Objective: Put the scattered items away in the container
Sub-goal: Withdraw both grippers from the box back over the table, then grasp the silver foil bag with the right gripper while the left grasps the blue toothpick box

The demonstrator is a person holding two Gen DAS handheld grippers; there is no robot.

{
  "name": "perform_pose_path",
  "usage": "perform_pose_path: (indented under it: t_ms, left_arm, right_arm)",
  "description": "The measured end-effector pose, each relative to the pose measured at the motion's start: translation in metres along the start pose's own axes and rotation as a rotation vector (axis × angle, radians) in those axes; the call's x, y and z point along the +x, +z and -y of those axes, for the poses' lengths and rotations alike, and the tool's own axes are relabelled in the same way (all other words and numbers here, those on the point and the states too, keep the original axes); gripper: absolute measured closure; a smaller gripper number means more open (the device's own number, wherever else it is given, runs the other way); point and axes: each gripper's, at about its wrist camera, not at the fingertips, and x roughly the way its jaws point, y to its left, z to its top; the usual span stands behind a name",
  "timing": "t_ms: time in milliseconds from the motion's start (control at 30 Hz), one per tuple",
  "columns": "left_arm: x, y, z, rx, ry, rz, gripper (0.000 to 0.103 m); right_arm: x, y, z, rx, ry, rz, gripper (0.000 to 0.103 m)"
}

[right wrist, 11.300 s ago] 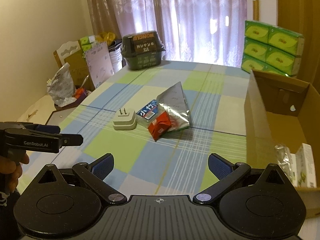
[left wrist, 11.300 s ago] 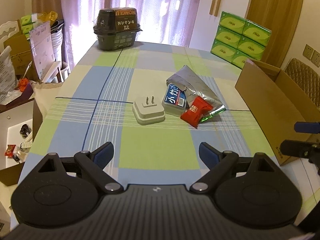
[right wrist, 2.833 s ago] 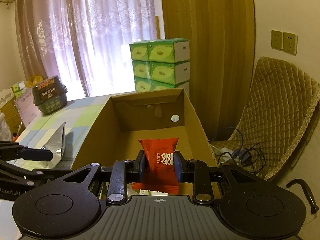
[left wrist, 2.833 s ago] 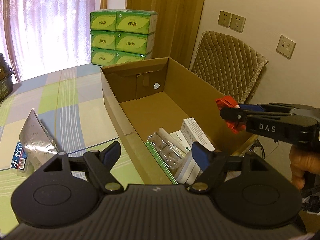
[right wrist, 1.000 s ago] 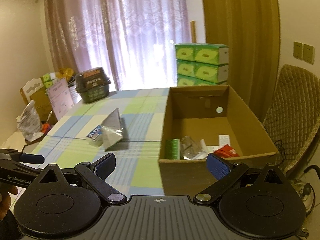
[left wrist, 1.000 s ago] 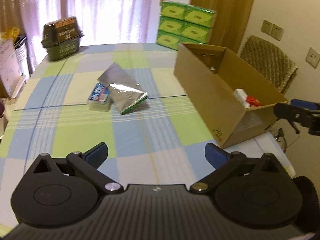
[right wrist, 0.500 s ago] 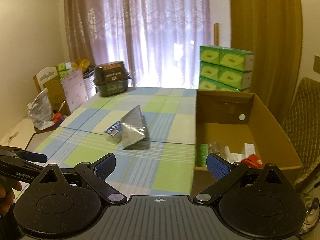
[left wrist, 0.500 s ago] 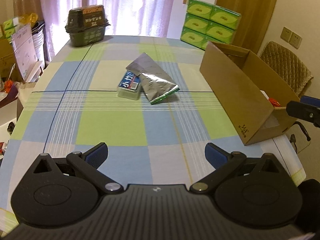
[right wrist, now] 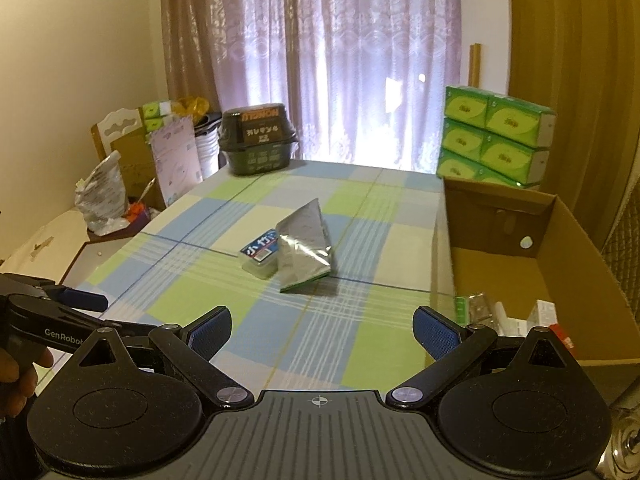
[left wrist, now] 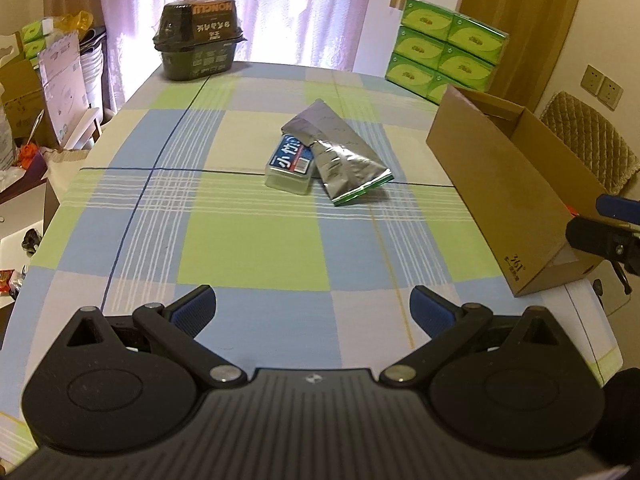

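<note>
A clear plastic box with a blue label (left wrist: 291, 168) (right wrist: 260, 257) lies mid-table, touching a silver foil pouch (left wrist: 336, 156) (right wrist: 305, 246) on its right. The open cardboard box (left wrist: 504, 176) (right wrist: 532, 252) stands at the table's right edge and holds several small packets, among them a red one (right wrist: 562, 334). My left gripper (left wrist: 313, 307) hovers open and empty over the near table edge. My right gripper (right wrist: 322, 327) is open too, nothing between its fingers, near the box's front corner. Each gripper shows at the edge of the other's view.
A dark green tub with a lid (left wrist: 199, 40) (right wrist: 259, 144) stands at the table's far end. Green tissue packs (left wrist: 448, 50) (right wrist: 496, 140) are stacked behind the cardboard box. A quilted chair (left wrist: 592, 136) is to the right; clutter and boxes (right wrist: 132, 176) lie left of the table.
Both grippers drew back from the cardboard box and turned toward the table's middle. The red packet, held by my right gripper 2.8 s ago, now lies in the box. The white plug adapter is gone from the table.
</note>
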Motion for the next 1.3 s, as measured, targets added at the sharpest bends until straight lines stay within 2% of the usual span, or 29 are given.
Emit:
perform_pose_path:
  t_ms: [333,567,900,1300]
  left_arm:
    - [0.012,-0.003,-0.01,-0.008,0.002,-0.019,0.002]
    - [0.021,0.002,-0.015,0.024,-0.007,-0.023,0.002]
    - [0.047,0.028,-0.034,0.085,0.009,-0.009,0.002]
    - [0.103,0.06,-0.055,0.103,-0.006,0.001,0.002]
  right_arm:
    - [0.019,0.002,-0.008,-0.018,0.018,-0.027,0.001]
    - [0.041,0.005,-0.016,-0.057,0.041,-0.051,0.001]
    - [0.109,0.028,-0.014,-0.099,0.058,-0.09,0.001]
    - [0.211,0.057,-0.006,-0.152,0.071,-0.162,0.001]
